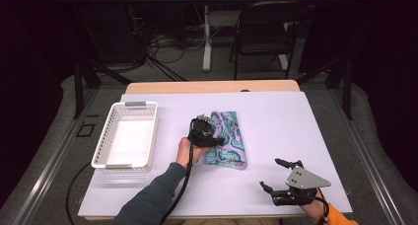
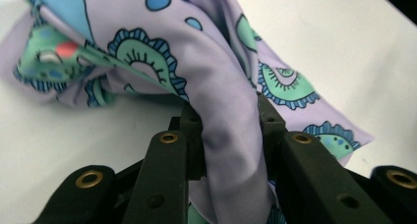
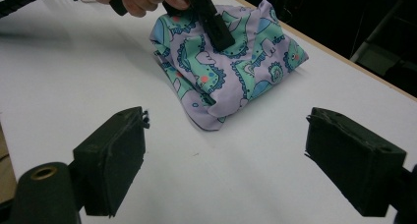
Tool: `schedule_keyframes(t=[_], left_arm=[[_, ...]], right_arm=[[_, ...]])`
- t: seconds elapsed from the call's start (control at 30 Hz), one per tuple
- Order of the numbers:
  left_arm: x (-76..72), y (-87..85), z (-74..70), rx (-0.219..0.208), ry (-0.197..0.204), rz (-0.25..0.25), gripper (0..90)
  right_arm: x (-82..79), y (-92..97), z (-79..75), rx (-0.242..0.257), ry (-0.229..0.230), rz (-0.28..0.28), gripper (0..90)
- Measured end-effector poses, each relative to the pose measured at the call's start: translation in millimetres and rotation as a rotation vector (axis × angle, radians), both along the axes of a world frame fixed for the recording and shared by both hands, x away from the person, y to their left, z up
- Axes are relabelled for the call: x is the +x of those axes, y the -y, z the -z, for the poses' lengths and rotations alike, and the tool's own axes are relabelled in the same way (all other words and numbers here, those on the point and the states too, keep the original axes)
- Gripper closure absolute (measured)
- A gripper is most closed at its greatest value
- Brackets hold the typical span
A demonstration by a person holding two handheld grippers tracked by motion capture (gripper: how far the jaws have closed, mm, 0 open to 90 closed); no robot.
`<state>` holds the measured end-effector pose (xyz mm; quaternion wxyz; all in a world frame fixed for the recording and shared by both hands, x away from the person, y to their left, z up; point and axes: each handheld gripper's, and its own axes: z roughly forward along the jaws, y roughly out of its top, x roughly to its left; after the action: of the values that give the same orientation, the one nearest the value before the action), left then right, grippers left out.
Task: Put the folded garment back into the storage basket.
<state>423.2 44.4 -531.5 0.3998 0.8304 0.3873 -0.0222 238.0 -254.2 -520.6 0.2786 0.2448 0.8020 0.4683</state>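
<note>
A folded patterned cloth is seen near the middle of the white counter, lilac with teal and blue motifs. The left tool is laid across the cloth's left edge; in the left gripper view a ridge of the fabric is clamped between the two black jaws, which are pressed in on it from both sides. The right tool is held low over the near right part of the counter, well apart from the cloth, its jaws spread wide with nothing between them, as the right gripper view confirms. A white slatted basket is set at the left side of the counter, nothing visible inside it. The step in hand is judged to be the pick-up: the grip on the fabric is made, but the cloth is not yet lifted clear. The next move is judged to call for a lift with the pinch held firm, then a carry leftward to the basket; since only one fold is gripped, the bundle may unfold and drag, so enough height over the basket rim is needed.
</note>
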Motion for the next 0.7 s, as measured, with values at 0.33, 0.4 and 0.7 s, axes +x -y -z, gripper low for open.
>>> schedule_keyframes(t=[0.33, 0.4, 0.7], left_arm=[[-2.4, 0.6, -15.2, 0.003, 0.045, 0.021, 73.6], [-3.1, 1.4, -18.1, 0.006, 0.058, 0.024, 73.7], [-4.8, -1.3, -36.0, -0.007, 0.094, 0.036, 73.8]], right_arm=[[0.0, 0.0, 0.0, 0.002, 0.002, 0.0, 14.6], [0.1, 0.0, 0.0, 0.001, 0.002, -0.002, 14.6], [0.0, 0.2, -0.1, 0.002, 0.004, 0.001, 14.6]])
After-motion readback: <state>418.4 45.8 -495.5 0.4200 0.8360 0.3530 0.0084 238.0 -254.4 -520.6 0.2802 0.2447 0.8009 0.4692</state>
